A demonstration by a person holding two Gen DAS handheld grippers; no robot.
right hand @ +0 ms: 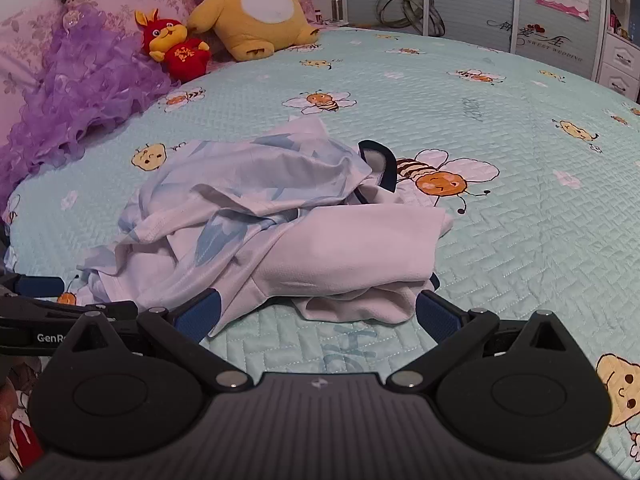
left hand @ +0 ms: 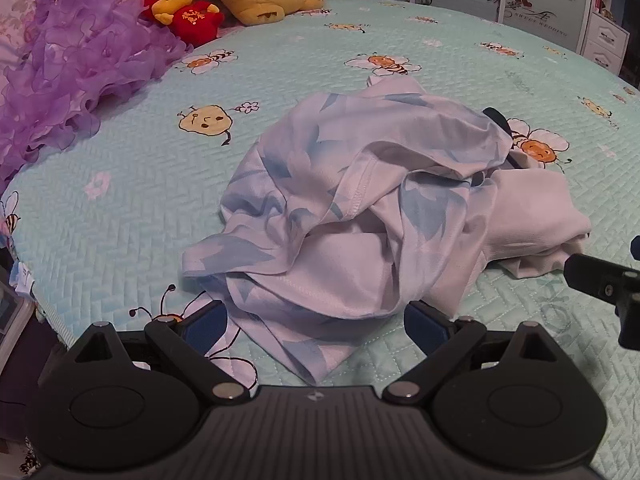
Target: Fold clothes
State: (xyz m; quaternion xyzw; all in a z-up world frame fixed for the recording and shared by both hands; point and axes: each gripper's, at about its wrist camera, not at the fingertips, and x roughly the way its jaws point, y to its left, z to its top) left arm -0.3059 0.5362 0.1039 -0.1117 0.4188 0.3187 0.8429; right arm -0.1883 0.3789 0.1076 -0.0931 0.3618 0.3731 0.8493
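Left gripper [left hand: 316,320] and right gripper [right hand: 318,312]: fingers spread wide, gripping nothing, straddling the near hem. Crumpled leaf-print shirt [left hand: 360,208] heaped mid-bed [left hand: 140,184], unfolded; probably lined up for an edge grab.

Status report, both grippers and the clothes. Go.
Left gripper open, astride the near edge of the crumpled clothes. Right gripper open at the same pile, gripping nothing. Nothing folded yet. Plush toys far back, clear.

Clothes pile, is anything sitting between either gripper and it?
Nothing visible. The left gripper is open around the near edge of the clothes pile; the right gripper is open at its near edge too, only bare bedspread beneath.
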